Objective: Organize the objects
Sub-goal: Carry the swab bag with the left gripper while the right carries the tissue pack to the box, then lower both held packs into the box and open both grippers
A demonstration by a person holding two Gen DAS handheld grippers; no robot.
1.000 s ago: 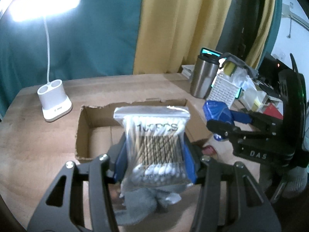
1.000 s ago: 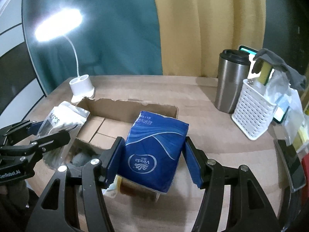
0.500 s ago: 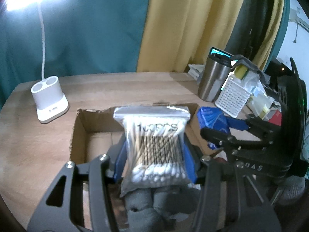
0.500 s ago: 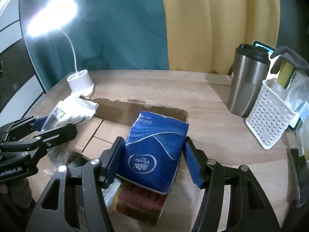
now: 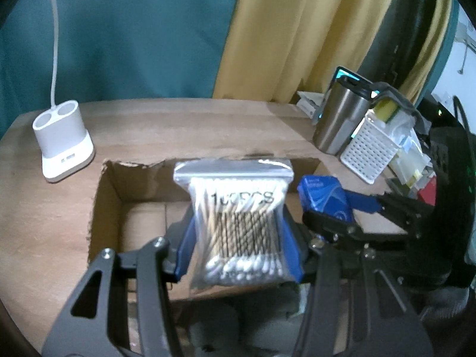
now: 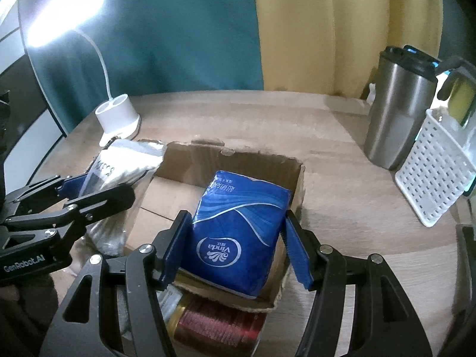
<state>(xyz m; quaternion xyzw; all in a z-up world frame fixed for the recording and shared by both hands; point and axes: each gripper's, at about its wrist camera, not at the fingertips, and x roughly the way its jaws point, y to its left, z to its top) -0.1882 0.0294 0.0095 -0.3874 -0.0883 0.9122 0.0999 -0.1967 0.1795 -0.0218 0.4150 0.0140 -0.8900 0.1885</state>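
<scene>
While both loads have descended toward the cardboard box (image 6: 238, 160) | we hold the swab bag (image 5: 238, 226) clamped in the left gripper (image 5: 238, 247) | right gripper (image 6: 235, 238) clamps the tissue pack (image 6: 238, 226) over the box | release is next, we judge.

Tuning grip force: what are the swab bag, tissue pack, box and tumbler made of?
Swab bag: clear glossy plastic film, swabs visible through it.
Tissue pack: blue printed plastic wrap, likely soft; it creases.
Box: brown corrugated cardboard, matte, torn rim.
Tumbler: brushed metal, probably steel, with a dark lid that looks plastic.
</scene>
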